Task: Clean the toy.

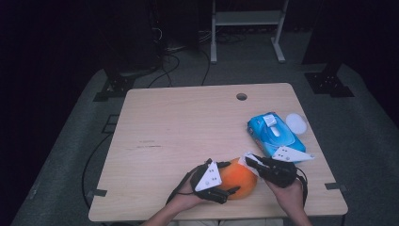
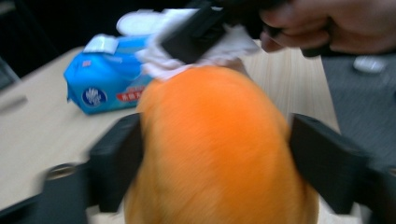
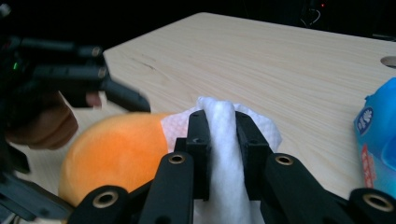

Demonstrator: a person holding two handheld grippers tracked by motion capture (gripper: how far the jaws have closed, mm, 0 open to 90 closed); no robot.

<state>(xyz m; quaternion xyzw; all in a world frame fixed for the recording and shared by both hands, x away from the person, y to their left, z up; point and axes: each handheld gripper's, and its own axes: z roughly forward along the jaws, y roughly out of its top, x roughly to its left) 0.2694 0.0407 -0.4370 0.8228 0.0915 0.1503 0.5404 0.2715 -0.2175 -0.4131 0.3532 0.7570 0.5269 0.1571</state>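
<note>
At the near edge of a light wooden desk [image 1: 188, 122], toward its right corner, a person works on an orange ball-shaped fruit [image 1: 237, 181] with a hand-held gripper in each hand. The left gripper [image 1: 227, 177] has its two black jaws on either side of the fruit; in its own view the near jaw lies at the fruit's flank while a sliver of gap shows at the other, so the jaws stand released around it rather than pressing, though blur keeps the contact unclear. The right gripper [image 1: 248, 160] is clenched on a folded white wipe [image 3: 223, 140], pinched upright between its jaws, and the wipe rests against the far upper side of the fruit [image 3: 116, 154]. Just behind the right hand [image 1: 289, 193], near the desk's right edge, lies a blue pack of wet wipes [image 1: 273, 134] with its white flap on top, and a small white round lid [image 1: 296, 123] sits just beside the pack at the edge. A round cable hole [image 1: 241, 96] marks the far edge of the desk.
</note>
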